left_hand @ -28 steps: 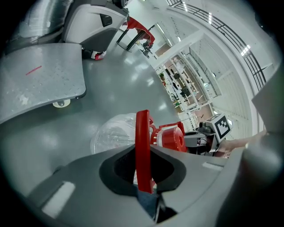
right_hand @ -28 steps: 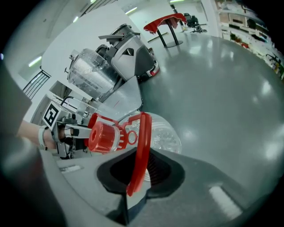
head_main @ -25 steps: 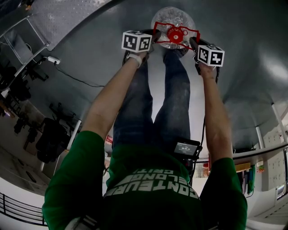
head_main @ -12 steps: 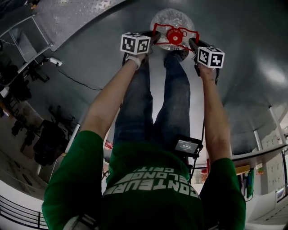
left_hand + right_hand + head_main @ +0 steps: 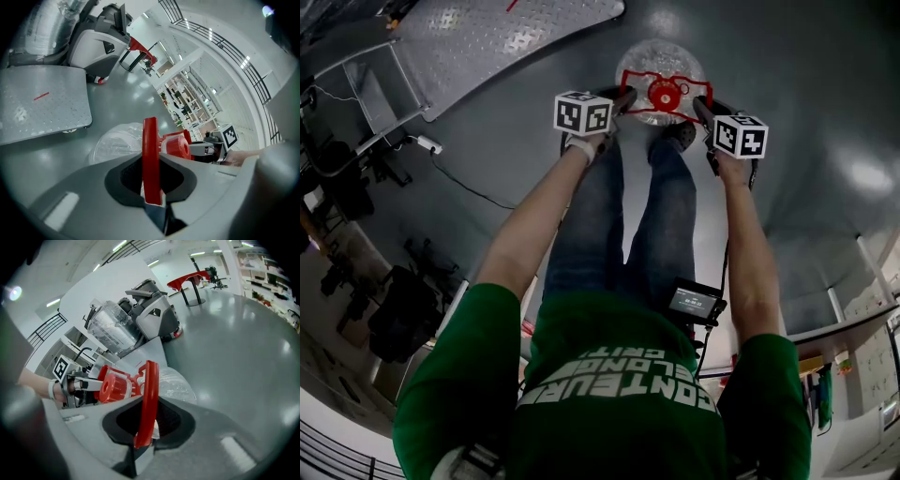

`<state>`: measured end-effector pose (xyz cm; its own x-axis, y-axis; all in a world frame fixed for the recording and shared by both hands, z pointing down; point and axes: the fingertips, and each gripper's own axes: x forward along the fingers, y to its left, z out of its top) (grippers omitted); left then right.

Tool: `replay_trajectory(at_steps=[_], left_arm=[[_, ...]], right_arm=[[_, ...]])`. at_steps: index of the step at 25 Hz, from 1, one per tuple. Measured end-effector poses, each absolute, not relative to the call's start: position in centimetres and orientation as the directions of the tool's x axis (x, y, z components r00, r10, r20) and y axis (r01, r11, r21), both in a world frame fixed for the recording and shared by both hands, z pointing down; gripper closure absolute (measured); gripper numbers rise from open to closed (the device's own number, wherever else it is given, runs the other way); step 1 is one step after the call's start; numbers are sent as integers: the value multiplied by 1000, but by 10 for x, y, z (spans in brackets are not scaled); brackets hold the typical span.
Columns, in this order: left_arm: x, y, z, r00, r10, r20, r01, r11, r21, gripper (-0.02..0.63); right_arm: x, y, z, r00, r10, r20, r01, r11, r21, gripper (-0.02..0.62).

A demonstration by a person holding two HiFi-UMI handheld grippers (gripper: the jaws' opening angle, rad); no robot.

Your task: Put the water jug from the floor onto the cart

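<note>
Looking beyond the fingers, we see the grey floor (image 5: 797,94) and, outboard of the left gripper (image 5: 622,98), the cart deck (image 5: 487,37). The clear water jug (image 5: 661,54) sits between both sets of fingers, off the cart. Our left fingers are clamped on one side of its red handle frame (image 5: 150,150). The right gripper (image 5: 701,99) fingers clamp the opposite side. The red cap (image 5: 665,94) lies midway between them.
</note>
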<state>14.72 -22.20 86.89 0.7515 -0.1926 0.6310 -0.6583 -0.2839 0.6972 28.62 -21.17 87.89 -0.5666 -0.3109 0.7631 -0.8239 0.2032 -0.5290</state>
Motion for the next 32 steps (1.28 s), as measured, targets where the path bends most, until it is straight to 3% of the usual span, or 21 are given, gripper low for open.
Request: replay_trajectory(at_steps=[10,32], left_arm=[[67,-230,830,806,-216,552,-592,-282,755,555],[-1,-240,710,825,-325,463,-548,-256,796,555]], right_arm=[[204,-224,842,-611,-316,726,-791,208,-575,565],[135,-250,717,-686,-299,663,-727,317,-609,566]])
